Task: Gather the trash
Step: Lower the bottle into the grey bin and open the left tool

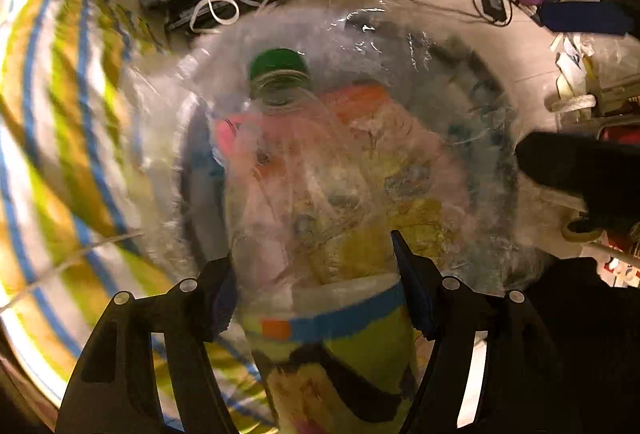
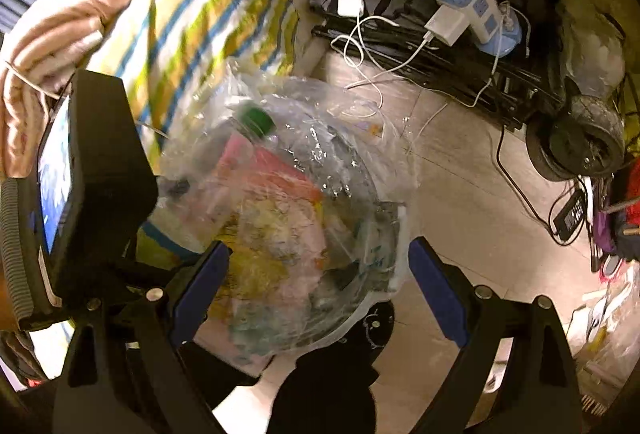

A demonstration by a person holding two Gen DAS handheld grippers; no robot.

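While left tongs (image 1: 316,274) point straight down, blue pads pinch clear plastic bottle (image 1: 320,202) on both sides, yellow-blue label at near end, green cap (image 1: 279,63) at far end. Bottle hangs over bin lined with clear trash bag (image 2: 288,218), packed with pink, orange, yellow wrappers. Right tongs (image 2: 320,274) gape wide above same bag, nothing between pads. Striped yellow-blue bedding (image 2: 208,6) beside bag. Farther off, on tiled floor (image 2: 472,194), black bag with white cables (image 2: 372,46) and blue power strip (image 2: 476,6).
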